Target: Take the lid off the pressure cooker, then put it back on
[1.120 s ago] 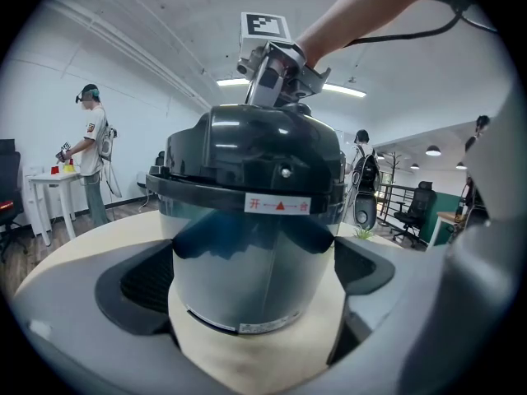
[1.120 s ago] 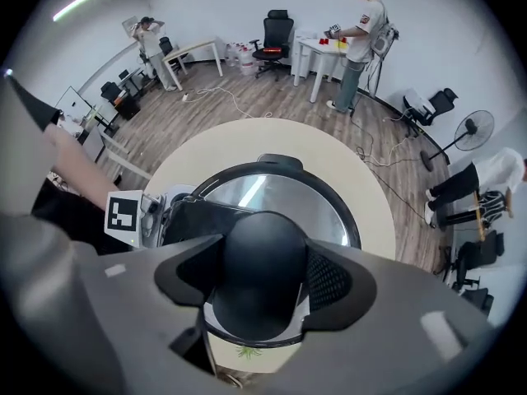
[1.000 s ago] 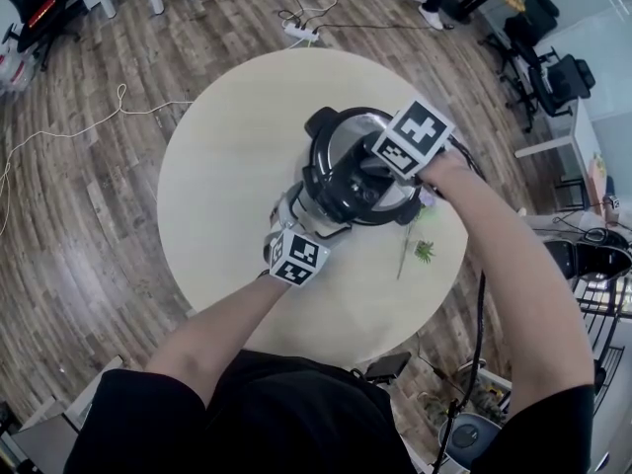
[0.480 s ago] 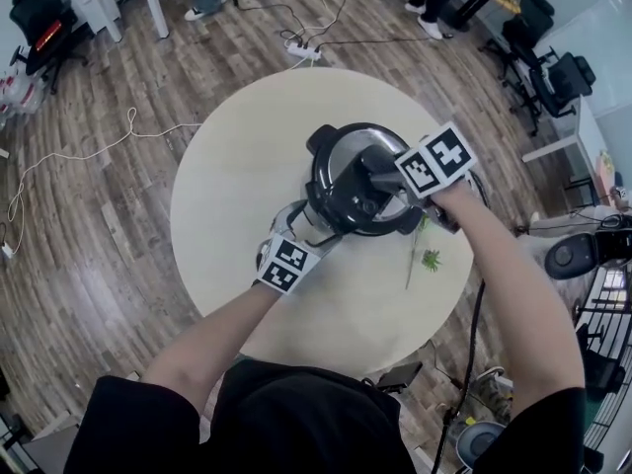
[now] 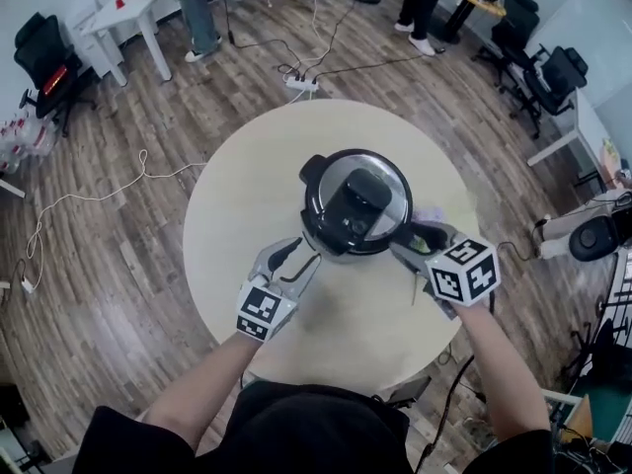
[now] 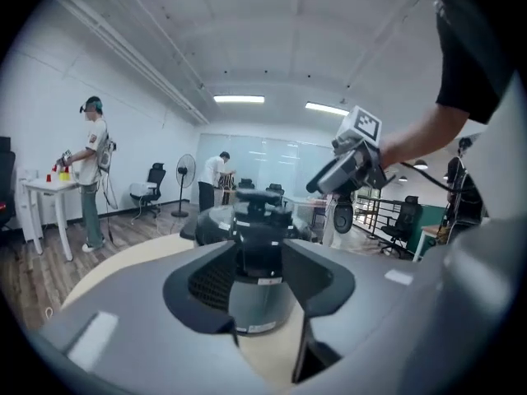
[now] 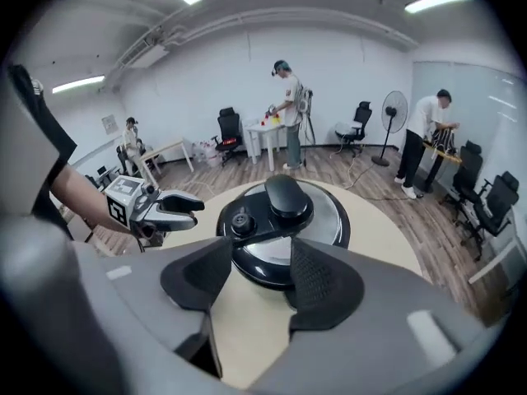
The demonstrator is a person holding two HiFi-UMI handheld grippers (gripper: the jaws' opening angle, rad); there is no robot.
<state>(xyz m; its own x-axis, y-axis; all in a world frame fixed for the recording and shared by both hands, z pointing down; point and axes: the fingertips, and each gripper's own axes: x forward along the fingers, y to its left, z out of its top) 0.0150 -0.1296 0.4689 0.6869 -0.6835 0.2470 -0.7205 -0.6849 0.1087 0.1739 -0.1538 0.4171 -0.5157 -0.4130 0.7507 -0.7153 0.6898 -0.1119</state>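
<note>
The black-and-steel pressure cooker [image 5: 321, 227] stands at the middle of the head view, a little above centre, on the round pale-beige table [image 5: 247, 186]. Its domed steel lid [image 5: 336, 176] sits on the pot with the broad black handle across the top. It looks level and seated, though I cannot tell whether it is locked.

A second ago the right gripper [image 5: 413, 243] lay over that handle and the left gripper [image 5: 299, 257] was at the pot's lower-left side. Both have since pulled back toward the bottom of the frame. The right one is now just off the cooker's lower-right edge and the left one just off its lower left. Neither touches the cooker.

The left gripper's jaws have just been closing from wide to a fairly narrow gap. Its own view shows the cooker straight ahead through that gap, with the pads pressing on nothing. The right gripper's jaws have closed a little as well. They stand moderately apart and empty, framing the lid from above and to the side.

With the lid on and both tools released and retreating, this reads as the end of the put-back step. If so, little remains beyond checking that the lid is down evenly.

Around the table lie wood flooring, loose cables, office chairs and people at desks.
</note>
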